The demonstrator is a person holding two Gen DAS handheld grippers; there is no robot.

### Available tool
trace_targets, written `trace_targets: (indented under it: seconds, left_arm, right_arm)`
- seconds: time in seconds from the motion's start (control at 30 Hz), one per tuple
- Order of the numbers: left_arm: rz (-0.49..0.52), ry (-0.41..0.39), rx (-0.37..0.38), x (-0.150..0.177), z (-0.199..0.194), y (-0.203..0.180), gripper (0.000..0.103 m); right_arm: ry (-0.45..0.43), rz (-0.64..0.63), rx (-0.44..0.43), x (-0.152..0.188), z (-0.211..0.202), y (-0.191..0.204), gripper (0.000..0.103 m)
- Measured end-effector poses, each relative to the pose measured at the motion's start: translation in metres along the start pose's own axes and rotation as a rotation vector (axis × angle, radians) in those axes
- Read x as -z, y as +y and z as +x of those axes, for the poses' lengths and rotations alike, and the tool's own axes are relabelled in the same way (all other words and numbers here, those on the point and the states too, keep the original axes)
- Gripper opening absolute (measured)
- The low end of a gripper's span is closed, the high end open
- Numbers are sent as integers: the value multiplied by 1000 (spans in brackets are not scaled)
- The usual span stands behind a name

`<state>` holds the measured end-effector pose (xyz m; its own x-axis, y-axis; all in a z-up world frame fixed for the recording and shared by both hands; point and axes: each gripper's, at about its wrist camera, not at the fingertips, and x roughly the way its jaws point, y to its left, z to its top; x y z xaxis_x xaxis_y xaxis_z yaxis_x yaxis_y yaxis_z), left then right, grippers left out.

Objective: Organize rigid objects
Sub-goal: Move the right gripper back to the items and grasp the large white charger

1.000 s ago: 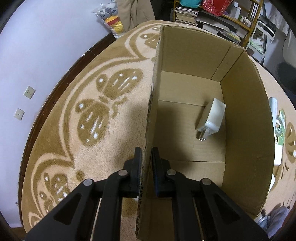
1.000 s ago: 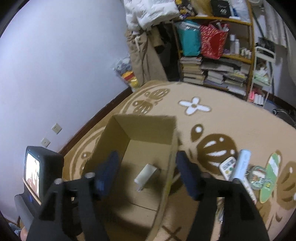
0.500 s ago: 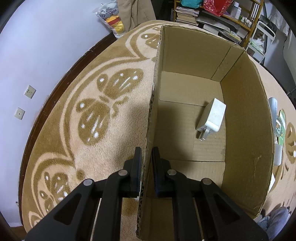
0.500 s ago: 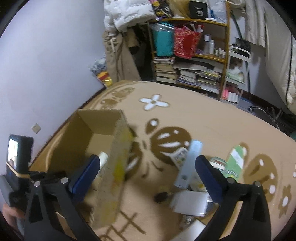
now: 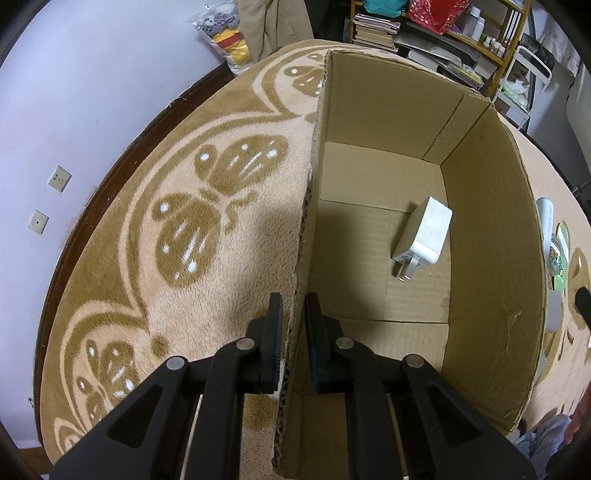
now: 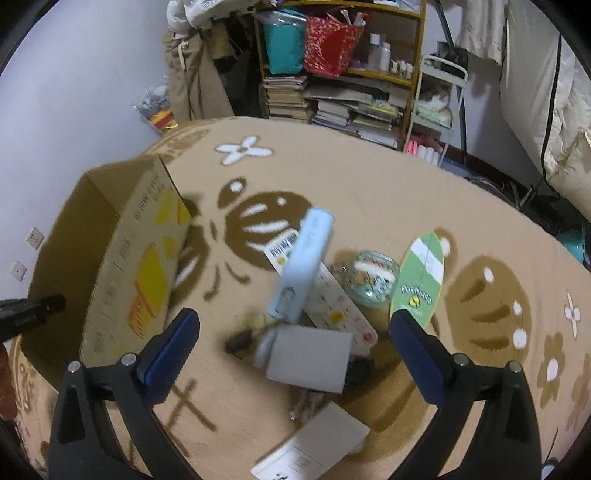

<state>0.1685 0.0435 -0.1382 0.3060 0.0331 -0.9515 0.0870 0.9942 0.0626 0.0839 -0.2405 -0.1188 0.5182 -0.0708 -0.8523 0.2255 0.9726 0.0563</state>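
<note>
My left gripper (image 5: 293,306) is shut on the left wall of an open cardboard box (image 5: 491,206) that stands on the carpet. A white plug adapter (image 5: 424,236) lies on the box floor. In the right wrist view the box (image 6: 140,258) is at the left. My right gripper (image 6: 291,325) is open and empty above a pile of objects: a pale blue long case (image 6: 304,258), a white remote (image 6: 332,299), a grey box (image 6: 310,358), a round glass piece (image 6: 373,277) and a green oval board (image 6: 421,277).
A white card (image 6: 314,446) lies near the bottom of the right wrist view. Shelves with books and bags (image 6: 332,74) stand behind the carpet. A purple wall (image 5: 74,92) with sockets runs along the left. A bag of soft toys (image 5: 225,29) leans on it.
My right gripper has swung right, from over the box to over the pile of objects on the carpet. My left gripper keeps its hold on the box wall.
</note>
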Motion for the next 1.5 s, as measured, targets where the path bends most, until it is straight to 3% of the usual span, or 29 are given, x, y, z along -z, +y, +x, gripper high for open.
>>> trace_targets:
  seconds: [0.3, 0.47, 0.8, 1.5]
  left_arm:
    - [-5, 1, -1, 0, -1, 1, 12]
    - [-7, 2, 0, 0, -1, 1, 13]
    - [-9, 2, 1, 0, -1, 1, 13]
    - [-6, 4, -6, 0, 0, 1, 14]
  right_arm:
    - [28, 73, 13, 21, 18, -23, 103]
    - [40, 9, 82, 26, 27, -18, 103]
    - [75, -63, 131, 32, 44, -11, 103]
    - [139, -17, 86, 37, 60, -4, 103]
